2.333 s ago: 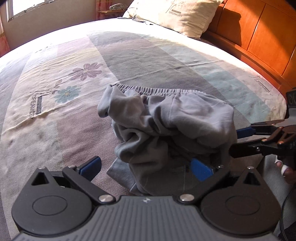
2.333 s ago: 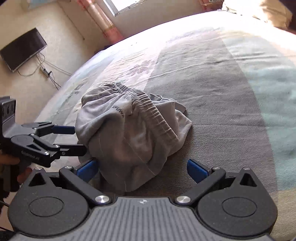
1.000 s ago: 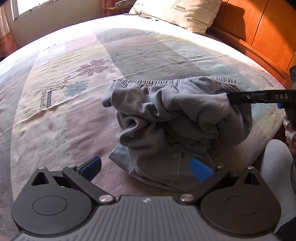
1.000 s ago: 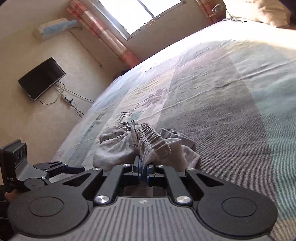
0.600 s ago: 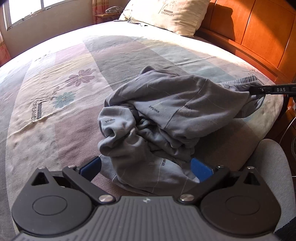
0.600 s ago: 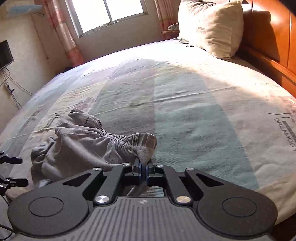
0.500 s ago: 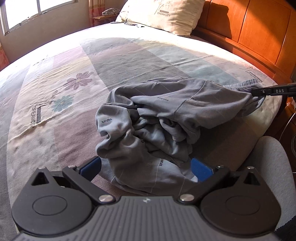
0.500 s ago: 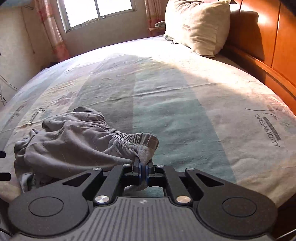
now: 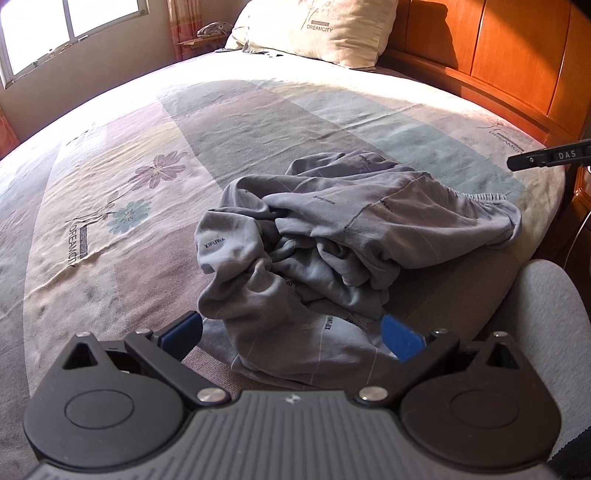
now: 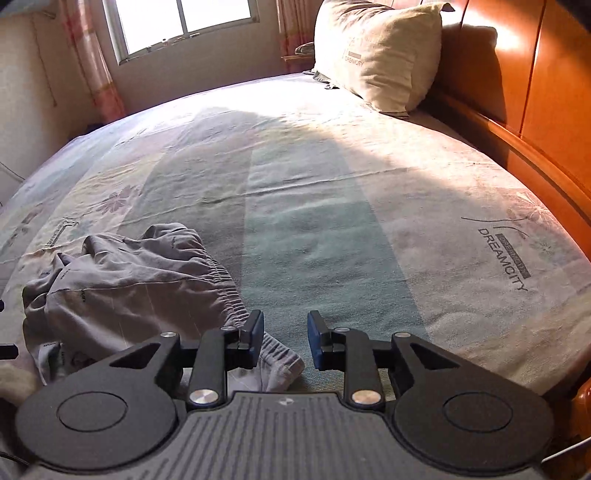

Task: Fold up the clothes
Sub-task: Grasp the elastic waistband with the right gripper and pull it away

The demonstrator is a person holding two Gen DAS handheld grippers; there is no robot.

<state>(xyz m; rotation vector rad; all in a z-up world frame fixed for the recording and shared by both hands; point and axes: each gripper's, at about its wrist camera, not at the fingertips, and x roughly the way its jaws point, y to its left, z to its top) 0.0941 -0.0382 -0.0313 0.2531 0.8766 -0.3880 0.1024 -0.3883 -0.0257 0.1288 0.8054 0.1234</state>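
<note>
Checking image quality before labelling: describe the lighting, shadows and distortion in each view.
Left wrist view: sun glares off the far bedsheet; the grey garment lies in shade but sharp; fisheye bows the bed edge. Right wrist view: the window is blown out, a broad shadow crosses the sheet, and the headboard shows bright glare.

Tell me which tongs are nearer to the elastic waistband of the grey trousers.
Right. The right tongs, jaws opening with nothing pinched, sit just over the waistband end they let go. The left tongs hover wide open by the crumpled legs, at the heap's opposite side.
</note>
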